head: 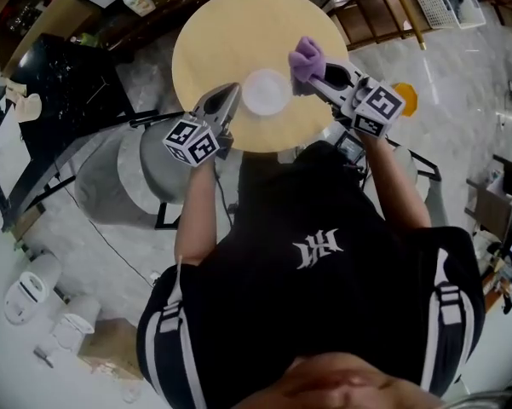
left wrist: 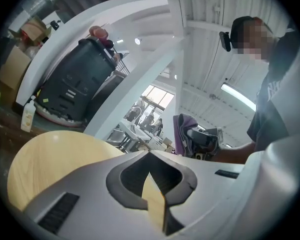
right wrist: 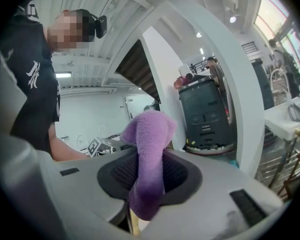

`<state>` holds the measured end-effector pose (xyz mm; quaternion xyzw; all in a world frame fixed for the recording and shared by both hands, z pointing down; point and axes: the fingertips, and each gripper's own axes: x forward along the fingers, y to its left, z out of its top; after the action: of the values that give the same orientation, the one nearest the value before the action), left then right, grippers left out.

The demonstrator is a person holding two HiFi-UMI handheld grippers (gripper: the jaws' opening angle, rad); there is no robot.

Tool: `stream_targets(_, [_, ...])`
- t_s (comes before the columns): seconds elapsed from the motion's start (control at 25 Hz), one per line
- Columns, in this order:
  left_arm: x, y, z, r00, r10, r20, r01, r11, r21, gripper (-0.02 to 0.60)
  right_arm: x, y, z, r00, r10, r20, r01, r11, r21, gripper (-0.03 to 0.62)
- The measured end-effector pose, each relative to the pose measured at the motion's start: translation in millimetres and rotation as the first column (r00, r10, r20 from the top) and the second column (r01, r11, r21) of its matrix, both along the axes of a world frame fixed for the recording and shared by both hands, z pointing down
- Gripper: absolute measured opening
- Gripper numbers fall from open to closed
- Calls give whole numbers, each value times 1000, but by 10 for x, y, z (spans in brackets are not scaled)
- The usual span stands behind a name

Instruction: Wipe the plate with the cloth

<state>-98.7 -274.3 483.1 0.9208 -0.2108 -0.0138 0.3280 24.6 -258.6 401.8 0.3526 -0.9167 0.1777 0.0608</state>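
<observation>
Left jaws: I am keeping my left gripper (head: 232, 94) closed on nothing, and its tips are sitting just beside the left rim of the plate.
Right jaws: my right gripper (head: 317, 78) is clamping the purple fleece cloth (right wrist: 150, 149), with the pads pressing on its middle.
Plate: the small round white plate (head: 266, 92) is lying flat and face up near the middle of the round pale wooden surface (head: 221, 32), between my two grippers.
Cloth's place: the bunch is hanging over the surface just beyond the plate's upper right rim. I cannot tell whether it is touching the rim.
Step in hand: I judge that I am bringing the cloth in to start wiping, and no wiping is showing yet.
Doing it well: I am aiming to lower the soft bunch, not the hard tips, onto the plate's face. The closed left tips are standing ready to brace the rim so the light plate is not sliding as I sweep across and round.
Cloth's axis: its long axis is running along the seam of my jaws. The rounded folded end is poking out past the tips and the other end is trailing back under them.
Plate's axis: being round, it is showing no long axis.
</observation>
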Motion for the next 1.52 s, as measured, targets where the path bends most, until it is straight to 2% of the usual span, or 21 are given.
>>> stream_targets(0.2, [127,-79,326,999,0,48,3,999,-54,11,169,-21,174,1000,-1,10,1,999,-47,100])
stream_targets(0.36, [221,21,587,995,-20,101,31,994,-109,11,246,-23,392,997,-72,20,73,995,-66,100])
stream_targets(0.52, [211,91,796,988,-75,132,98,980,-174,11,227,-77,590,988,-153,29,155,985,-80,101])
stream_targets(0.64, [183,144,924,983,-86,163,117,974,-192,11,169,-110,796,981,-186,56,191,976,-106,101])
stream_targets(0.8, [113,226,1133,972,-100,213,145,968,-207,11,104,-106,1103,976,-204,81,214,968,-133,100])
stream_targets(1.0, [-95,218,1456,938,-165,304,245,937,-248,11,38,-70,1508,972,-218,83,230,958,-170,100])
stream_targets(1.08, [-109,240,1533,932,-154,328,248,931,-268,12,16,-48,1634,971,-225,83,236,955,-178,100])
stream_targets(1.2, [-72,300,1633,923,-118,365,227,935,-273,14,-24,-5,1778,967,-243,75,253,950,-182,100])
stream_targets(1.28, [-45,356,1718,920,-99,380,218,934,-283,56,-84,52,1832,961,-272,56,278,945,-172,100])
stream_targets(1.4, [-14,403,1781,917,-78,391,213,926,-313,57,-164,121,1830,952,-300,67,306,940,-150,101])
stream_targets(1.52, [5,448,1827,902,-39,430,205,915,-348,66,-208,154,1867,946,-315,72,322,937,-133,101])
